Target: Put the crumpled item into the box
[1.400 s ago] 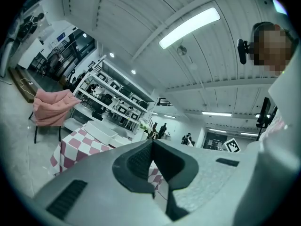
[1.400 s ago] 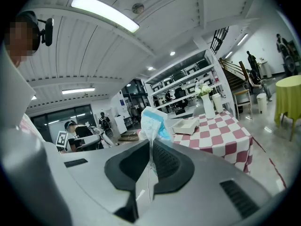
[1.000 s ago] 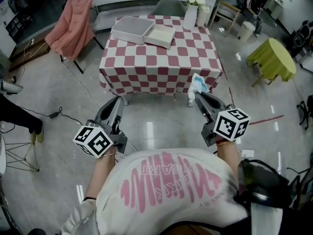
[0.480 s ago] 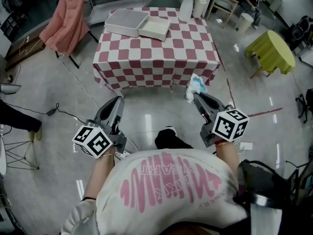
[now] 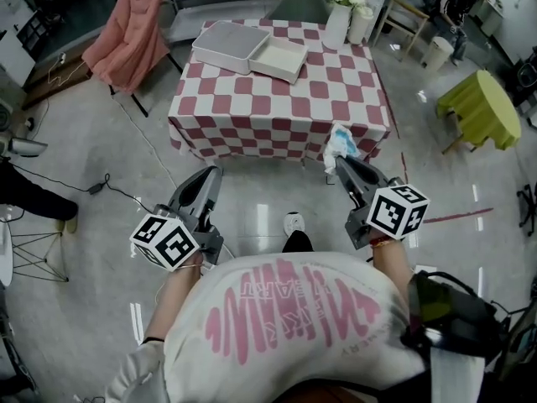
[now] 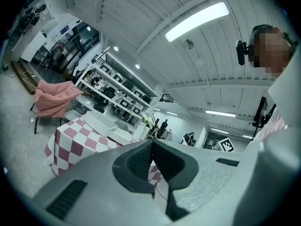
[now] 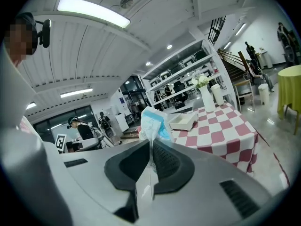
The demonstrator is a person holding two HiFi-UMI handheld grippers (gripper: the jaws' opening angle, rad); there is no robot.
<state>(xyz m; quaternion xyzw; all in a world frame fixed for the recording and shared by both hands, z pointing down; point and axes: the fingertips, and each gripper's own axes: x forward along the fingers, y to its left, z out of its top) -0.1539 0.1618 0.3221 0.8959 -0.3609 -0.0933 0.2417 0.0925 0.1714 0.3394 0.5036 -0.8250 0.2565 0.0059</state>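
A crumpled white and blue item (image 5: 340,143) sticks up out of my right gripper (image 5: 341,164), which is shut on it just short of the table's near right corner. In the right gripper view the crumpled item (image 7: 152,122) rises from the closed jaws of the right gripper (image 7: 150,144). An open white box (image 5: 279,59) lies at the far side of the red and white checkered table (image 5: 277,107), with a grey lid (image 5: 226,45) beside it. The box (image 7: 184,121) also shows past the item. My left gripper (image 5: 208,180) is shut and empty over the floor, its tip (image 6: 152,143) aimed toward the table.
A white vase with flowers (image 5: 338,19) stands at the table's far right. A chair draped in pink cloth (image 5: 126,42) is left of the table, and a small yellow-green covered table (image 5: 479,103) is to the right. A cable (image 5: 126,198) runs over the floor at left.
Both grippers have shifted a little toward the table, with the crumpled item still in the right one. The foot seen between the arms has changed from a dark one to a white shoe.
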